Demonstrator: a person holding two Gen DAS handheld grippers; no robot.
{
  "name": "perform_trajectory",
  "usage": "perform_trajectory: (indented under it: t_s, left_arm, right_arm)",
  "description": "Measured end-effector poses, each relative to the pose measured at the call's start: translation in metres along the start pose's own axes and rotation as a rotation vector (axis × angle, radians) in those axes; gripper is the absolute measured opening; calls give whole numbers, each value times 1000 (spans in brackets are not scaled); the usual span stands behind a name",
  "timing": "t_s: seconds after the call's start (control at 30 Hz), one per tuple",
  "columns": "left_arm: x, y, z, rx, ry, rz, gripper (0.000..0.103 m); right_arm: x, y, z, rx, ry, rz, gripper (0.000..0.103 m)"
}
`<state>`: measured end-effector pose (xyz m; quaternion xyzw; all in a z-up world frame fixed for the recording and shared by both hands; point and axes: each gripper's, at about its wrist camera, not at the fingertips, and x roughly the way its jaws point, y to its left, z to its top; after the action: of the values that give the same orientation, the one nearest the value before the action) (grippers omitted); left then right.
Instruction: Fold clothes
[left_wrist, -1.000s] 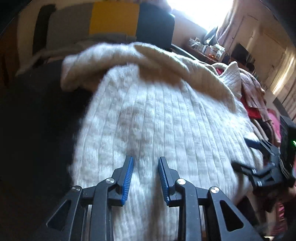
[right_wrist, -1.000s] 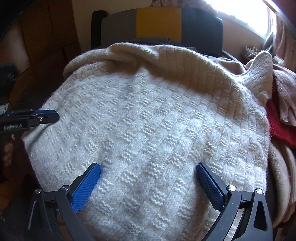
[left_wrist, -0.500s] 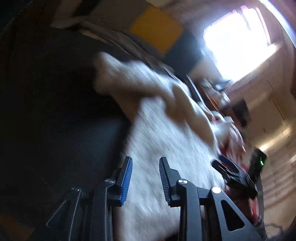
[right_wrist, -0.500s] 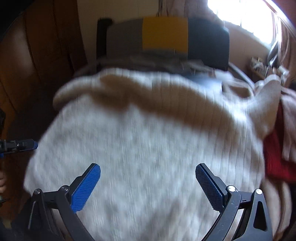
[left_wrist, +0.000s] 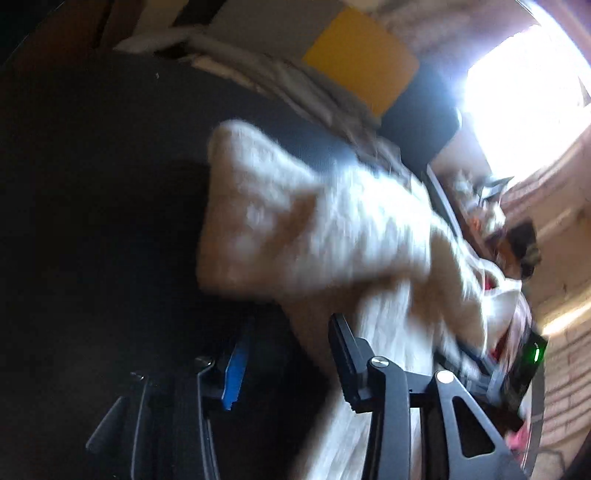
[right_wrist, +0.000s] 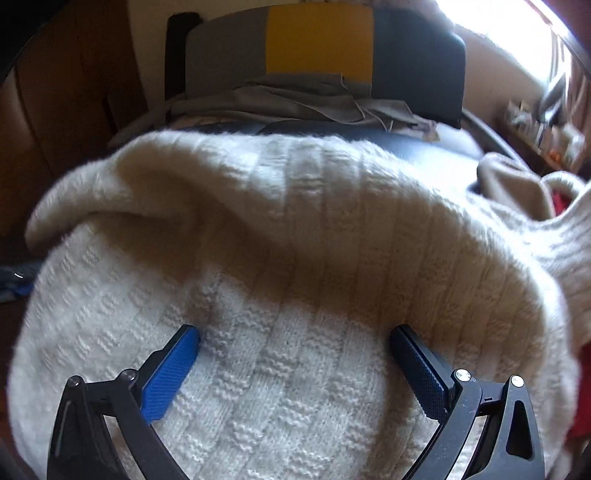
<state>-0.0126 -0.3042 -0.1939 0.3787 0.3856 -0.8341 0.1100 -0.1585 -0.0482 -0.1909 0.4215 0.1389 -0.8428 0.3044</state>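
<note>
A cream knitted sweater (right_wrist: 295, 295) lies spread on a dark surface, with a folded-over sleeve across its far part. In the left wrist view the sweater (left_wrist: 314, 229) is blurred. My left gripper (left_wrist: 284, 354) is open and empty at the sweater's left edge, over the dark surface. My right gripper (right_wrist: 295, 354) is wide open and empty, low over the sweater's body, just short of the folded sleeve. The right gripper also shows in the left wrist view (left_wrist: 491, 365) at the sweater's far side.
A grey, yellow and dark blue backrest (right_wrist: 321, 48) stands behind, with grey cloth (right_wrist: 288, 103) in front of it. Red and pink clothes (right_wrist: 561, 195) lie at the right. A bright window (left_wrist: 528, 92) is at the back right.
My left gripper has swung left off the sweater to its left edge and opened wider. My right gripper has moved forward over the sweater toward the folded sleeve.
</note>
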Motion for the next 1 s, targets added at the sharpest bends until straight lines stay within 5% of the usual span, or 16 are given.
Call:
perform_trajectory:
  t_s: [0.3,0.47,0.67,0.8,1.0]
  left_arm:
    - [21,1,23,-122,32,-12,45]
    - [31,-28,23,-4,41,125,28]
    - [27,-9,25,-111,55,61,12]
    - [17,1,36,-91,29,115,7]
    - [29,0,44,-127,80,41,22]
  right_arm:
    - [-2,-3,-6,18,-38,26,103]
    - [-2,-2,-7,17,-42,29,103]
    - [-1,-4,-7,18,-44,37,103]
    - [0,-5,-6,18,-45,40,103]
    - [1,-4,-6,9,-42,30,103]
